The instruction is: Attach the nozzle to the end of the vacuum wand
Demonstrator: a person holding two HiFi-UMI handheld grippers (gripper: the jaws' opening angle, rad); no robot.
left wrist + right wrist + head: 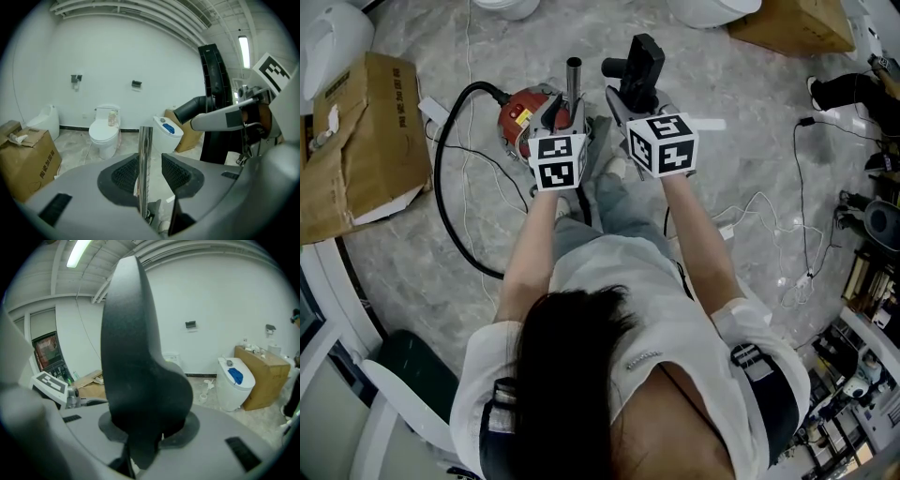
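Note:
In the head view my left gripper (pixel 561 116) stands around the upright chrome wand (pixel 574 79), just in front of the red vacuum body (pixel 521 111). In the left gripper view the wand (pixel 145 159) rises between the pads of the left gripper (pixel 152 171). It lies against the left pad, and a gap shows to the right pad, so the jaws are open. My right gripper (pixel 630 101) is shut on the black nozzle (pixel 639 66), held upright just right of the wand's top. That nozzle (pixel 136 371) fills the right gripper view and hides most of the right gripper (pixel 150 427).
A black hose (pixel 441 192) loops left from the vacuum. A cardboard box (pixel 364 141) lies at the left and white cables (pixel 769 234) run over the floor at the right. A toilet (pixel 104 133) and a white unit with a blue patch (pixel 167 131) stand ahead by the wall.

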